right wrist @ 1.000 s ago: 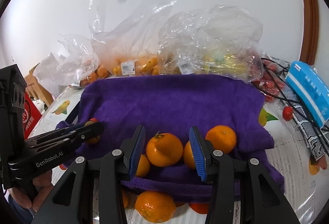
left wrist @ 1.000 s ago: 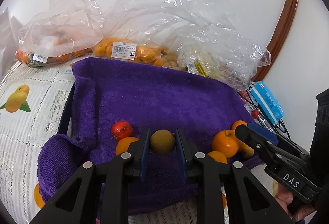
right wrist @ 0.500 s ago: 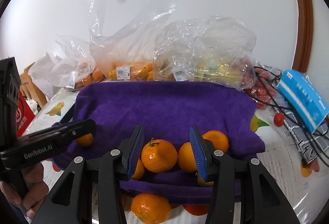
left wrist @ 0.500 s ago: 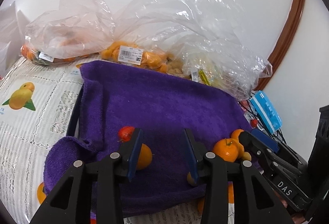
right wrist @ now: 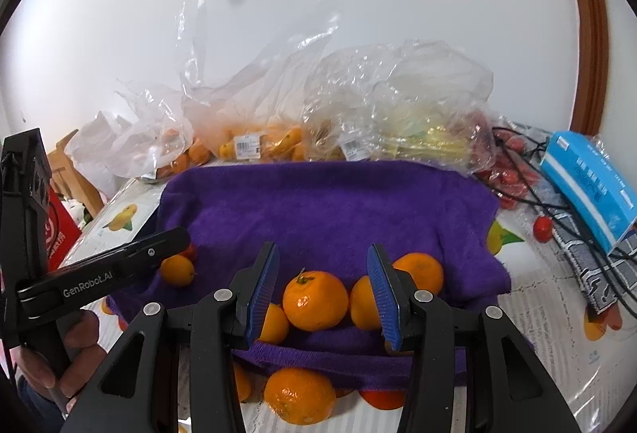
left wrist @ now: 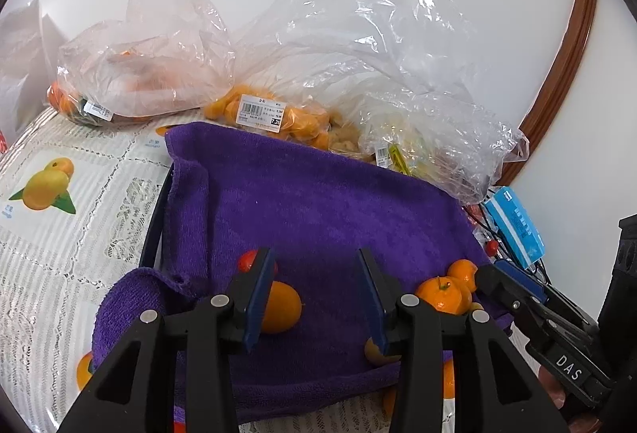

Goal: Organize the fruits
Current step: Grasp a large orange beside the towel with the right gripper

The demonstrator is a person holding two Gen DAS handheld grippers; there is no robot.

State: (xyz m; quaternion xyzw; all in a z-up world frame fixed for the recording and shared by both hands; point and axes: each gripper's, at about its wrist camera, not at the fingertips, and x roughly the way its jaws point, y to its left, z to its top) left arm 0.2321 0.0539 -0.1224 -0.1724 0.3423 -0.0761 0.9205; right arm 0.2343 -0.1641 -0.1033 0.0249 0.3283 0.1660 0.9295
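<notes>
Your left claw [left wrist: 314, 293] has just been opening and stands spread over bare purple towel [left wrist: 318, 206], nothing between its jaws; a brown fruit [left wrist: 372, 351] lies by its right finger. You are between picks. Your right claw [right wrist: 322, 289] is spread around a mandarin [right wrist: 314, 299] at the towel's front edge, not pressing it. Next, close gently on it and lift clear of its neighbours. It is round, with no real long axis; its stem points up.
</notes>
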